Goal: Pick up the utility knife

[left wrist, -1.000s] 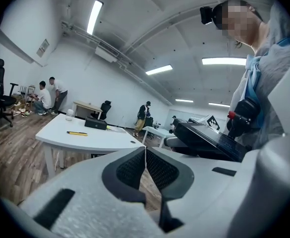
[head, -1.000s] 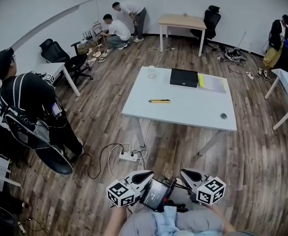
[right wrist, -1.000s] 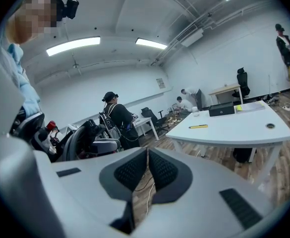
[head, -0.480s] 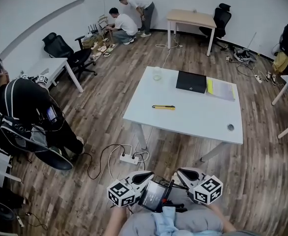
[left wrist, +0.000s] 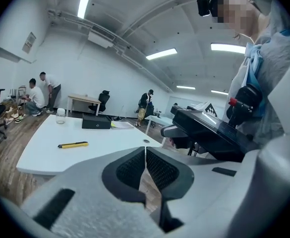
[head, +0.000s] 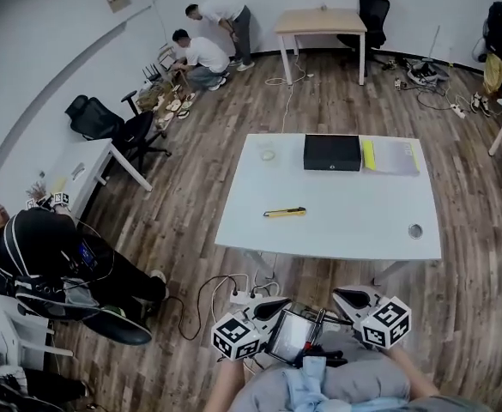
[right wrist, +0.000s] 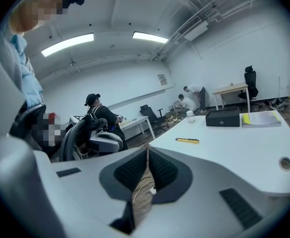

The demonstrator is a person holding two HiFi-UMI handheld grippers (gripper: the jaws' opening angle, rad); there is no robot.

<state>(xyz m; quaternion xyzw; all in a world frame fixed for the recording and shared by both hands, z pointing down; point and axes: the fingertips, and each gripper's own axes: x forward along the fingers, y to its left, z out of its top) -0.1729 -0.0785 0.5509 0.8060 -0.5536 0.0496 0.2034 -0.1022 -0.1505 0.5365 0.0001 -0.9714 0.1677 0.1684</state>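
Utility knife [head: 285, 213] on table [head: 353, 217], now nearer

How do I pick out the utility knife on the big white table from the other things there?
Find the big white table in the middle of the room. The utility knife lies alone on its near left part, well clear of the black box and the small clear jar at the far edge. It is the only slim yellow and black stick there.

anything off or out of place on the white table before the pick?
Nothing stands out. The utility knife lies flat on the white table, clear of the black box, the papers and the small jar; nothing spilled or tipped.
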